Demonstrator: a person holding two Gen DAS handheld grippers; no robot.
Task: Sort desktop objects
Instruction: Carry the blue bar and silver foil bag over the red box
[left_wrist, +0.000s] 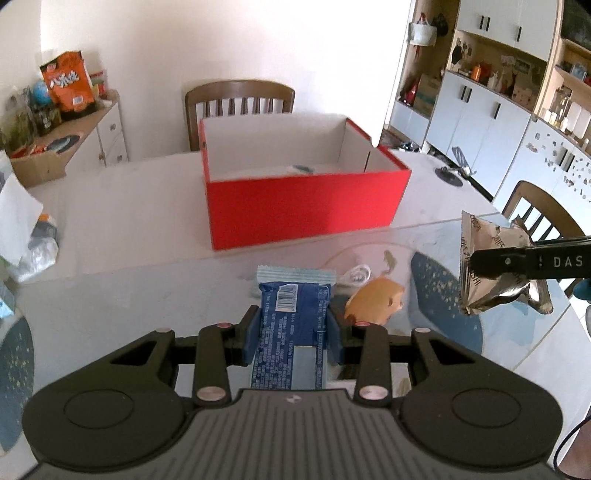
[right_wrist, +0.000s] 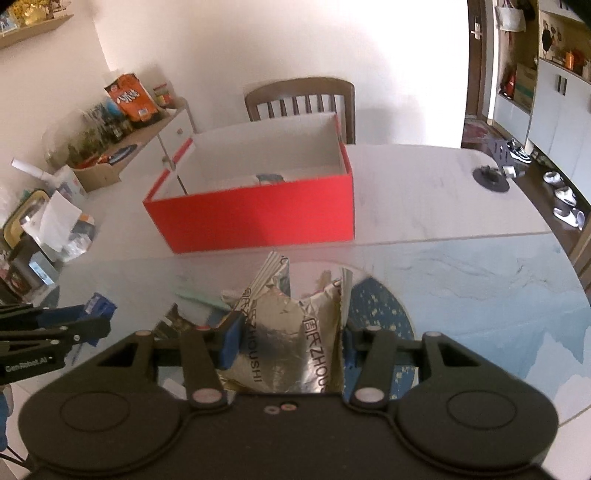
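Observation:
My left gripper (left_wrist: 293, 328) is shut on a blue snack packet (left_wrist: 293, 314), held above the table; its barcode end points toward the red box. My right gripper (right_wrist: 290, 338) is shut on a crinkled silver foil packet (right_wrist: 291, 332), also lifted off the table. From the left wrist view the silver packet (left_wrist: 491, 266) hangs at the right in the right gripper's black fingers (left_wrist: 491, 263). The open red box (left_wrist: 306, 195) (right_wrist: 255, 214) stands ahead on the table, white inside, with a small item on its floor. A tan toy (left_wrist: 375, 301) lies on the table beside the blue packet.
A white cable (left_wrist: 356, 275) lies near the toy. Blue round placemats (left_wrist: 439, 302) (right_wrist: 380, 314) sit under the glass tabletop. Wooden chairs (left_wrist: 240, 103) (left_wrist: 535, 210) stand behind the box and at the right. Clutter and bags (left_wrist: 33, 236) crowd the table's left edge.

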